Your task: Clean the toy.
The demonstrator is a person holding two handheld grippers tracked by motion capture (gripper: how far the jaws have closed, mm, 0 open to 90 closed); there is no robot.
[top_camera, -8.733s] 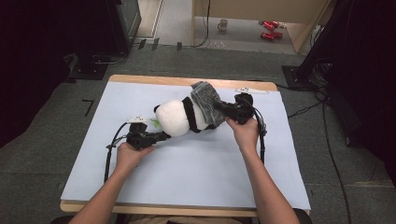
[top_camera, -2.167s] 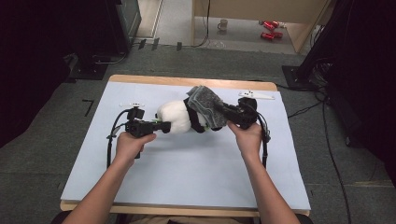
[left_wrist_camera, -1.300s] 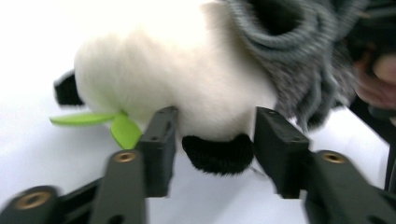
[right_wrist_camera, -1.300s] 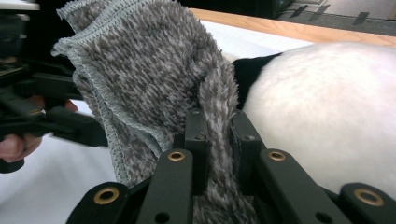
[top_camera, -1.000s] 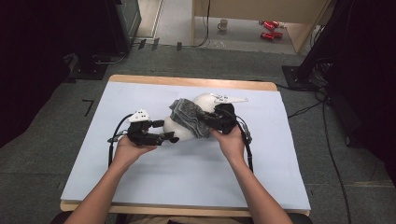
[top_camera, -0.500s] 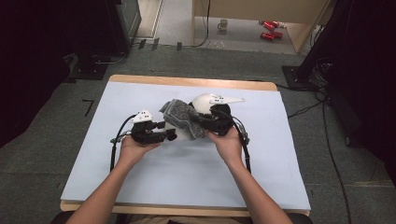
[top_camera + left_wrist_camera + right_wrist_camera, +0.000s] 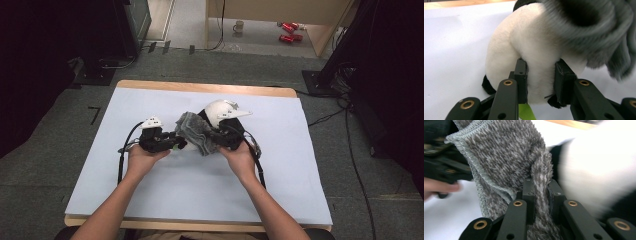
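Desk (image 7: 150,200), white-covered, wooden edge at far side.

Left tool (image 7: 176,144): left of centre; jaws have just been closing and now pinch a white fold of the plush panda (image 7: 534,47), pads pressed into the fur. A green tag (image 7: 525,112) shows between the jaws.

Plush panda: mid-desk, between both tools, white body with black patches, touching the grey cloth.

Grey cloth (image 7: 195,132): fuzzy, stitched hem, draped against the panda's near-left side.

Right tool (image 7: 541,187): right of centre; jaws narrow, clamped on a fold of the grey cloth.

Floor beyond the desk: mug (image 7: 240,25), two red cans (image 7: 286,31).
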